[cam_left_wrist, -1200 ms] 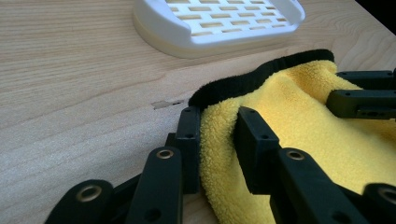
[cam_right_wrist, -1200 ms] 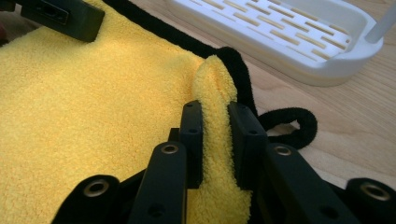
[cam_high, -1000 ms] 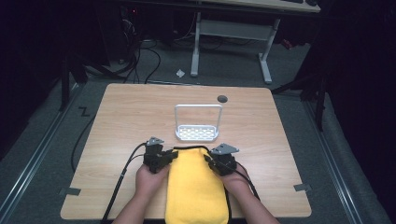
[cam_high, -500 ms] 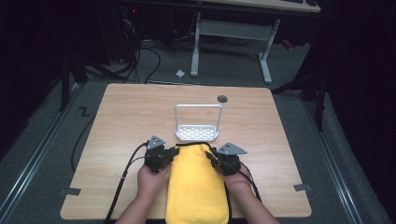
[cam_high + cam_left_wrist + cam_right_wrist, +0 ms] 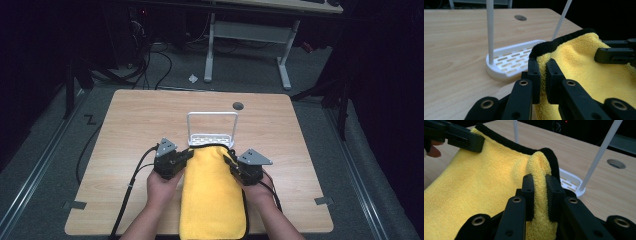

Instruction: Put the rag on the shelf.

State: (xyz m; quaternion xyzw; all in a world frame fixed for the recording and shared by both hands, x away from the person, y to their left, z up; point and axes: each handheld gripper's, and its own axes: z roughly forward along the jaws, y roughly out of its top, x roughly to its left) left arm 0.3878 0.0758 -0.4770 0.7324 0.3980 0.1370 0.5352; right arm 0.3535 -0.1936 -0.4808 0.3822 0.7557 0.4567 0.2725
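Note:
A yellow towel (image 5: 212, 192) with a black hem lies lengthwise on the table's near side, its far edge lifted. My left gripper (image 5: 186, 156) is shut on the towel's far left corner (image 5: 543, 60). My right gripper (image 5: 229, 161) is shut on the far right corner (image 5: 539, 170). Both corners are held just in front of a white rack (image 5: 212, 131) with a slotted base (image 5: 511, 62) and a tall wire hoop. The towel's far edge overlaps the base's near rim in the high view.
The wooden table (image 5: 130, 130) has a round grommet hole (image 5: 238, 106) beyond the rack. Cables trail from both grippers toward the near edge. Desk legs and cables stand on the dark floor behind the table.
Both grippers have carried the towel's far edge a little farther from the person, up to the rack's base. The hold on both corners is unchanged.

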